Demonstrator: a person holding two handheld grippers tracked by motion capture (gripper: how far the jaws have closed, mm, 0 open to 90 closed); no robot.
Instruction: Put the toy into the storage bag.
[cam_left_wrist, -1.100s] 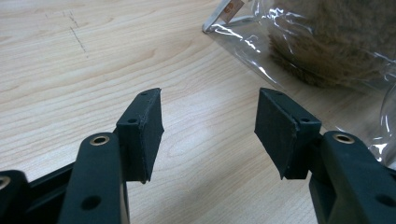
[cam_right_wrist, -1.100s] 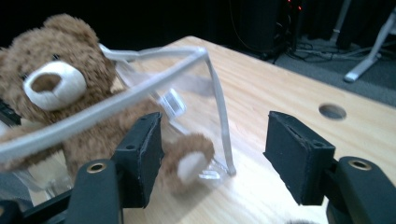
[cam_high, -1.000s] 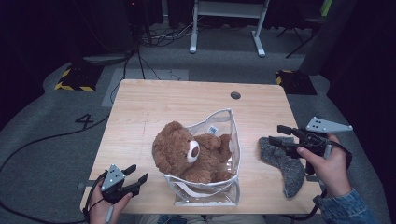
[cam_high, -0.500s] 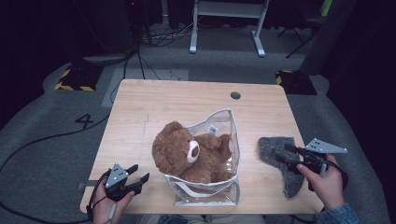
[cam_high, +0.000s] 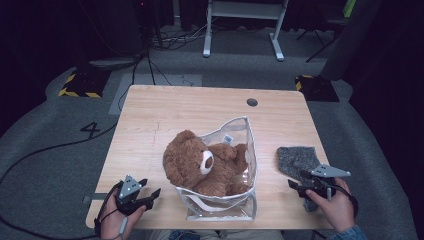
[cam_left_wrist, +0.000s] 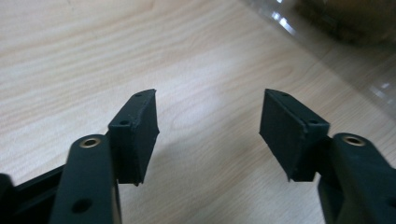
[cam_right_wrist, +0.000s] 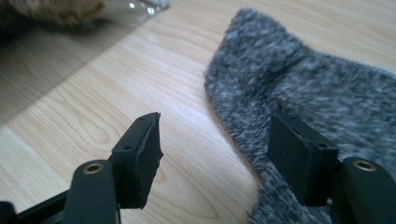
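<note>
At the table's (cam_high: 150, 115) near left corner the left gripper (cam_high: 149, 196) rests low, its jaws wide with nothing but bare wood between them, having just opened further. In the middle a brown bear (cam_high: 200, 162) sits in a clear bag (cam_high: 235, 200). On the right lies a grey sock (cam_high: 295, 157). The right gripper (cam_high: 295, 184) hangs over the sock's near edge, jaws wide and just opened more, one pad (cam_right_wrist: 299, 156) above the knit, gripping nothing.

My right tool (cam_high: 299, 184) covers the near end of the grey sock (cam_high: 297, 159). The teddy bear (cam_high: 202, 165) sits half hidden behind the clear bag (cam_high: 235, 200), blurred along my tool views' far edges.
</note>
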